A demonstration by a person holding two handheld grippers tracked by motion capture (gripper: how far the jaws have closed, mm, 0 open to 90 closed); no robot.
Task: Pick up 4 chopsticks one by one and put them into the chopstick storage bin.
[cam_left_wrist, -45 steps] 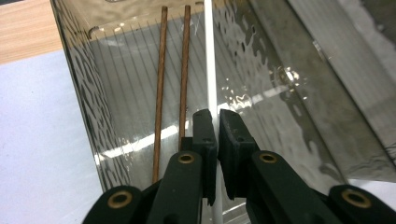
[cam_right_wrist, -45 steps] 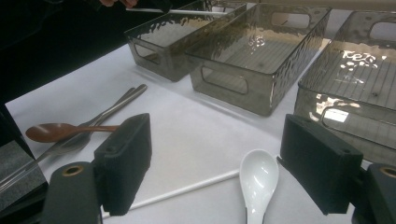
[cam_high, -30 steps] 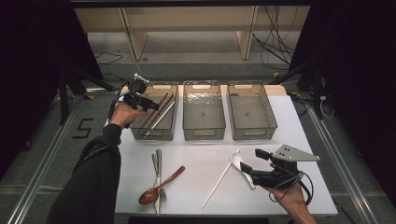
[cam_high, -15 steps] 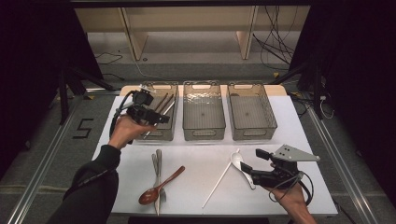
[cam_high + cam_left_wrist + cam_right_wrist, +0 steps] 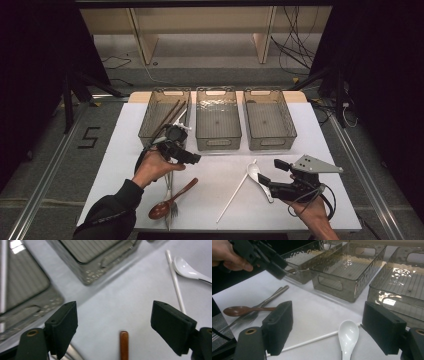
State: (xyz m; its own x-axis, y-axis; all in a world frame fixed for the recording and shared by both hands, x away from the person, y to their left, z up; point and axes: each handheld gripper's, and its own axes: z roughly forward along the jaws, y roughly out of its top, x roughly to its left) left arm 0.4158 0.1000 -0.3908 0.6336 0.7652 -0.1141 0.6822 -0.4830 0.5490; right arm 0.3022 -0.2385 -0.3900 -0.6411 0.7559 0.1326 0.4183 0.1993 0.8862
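Three bins [image 5: 218,120] stand in a row at upper centre; below left lie a wooden spoon [image 5: 170,201] and fork [image 5: 173,206], below right a ceramic spoon [image 5: 259,179] beside a chopstick [image 5: 235,194].

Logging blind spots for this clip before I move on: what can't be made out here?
- Wooden spoon: the left gripper view's bottom edge cuts off all but the handle tip.
- White spoon: the right gripper view's bottom edge cuts off its handle.
- Forks: high view; the left hand hides the handles, and their number is too small to tell.
- Left bin: the left hand-held gripper hides its near corner.

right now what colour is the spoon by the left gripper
Reddish brown, like wood; the spoon shows best in the right gripper view.
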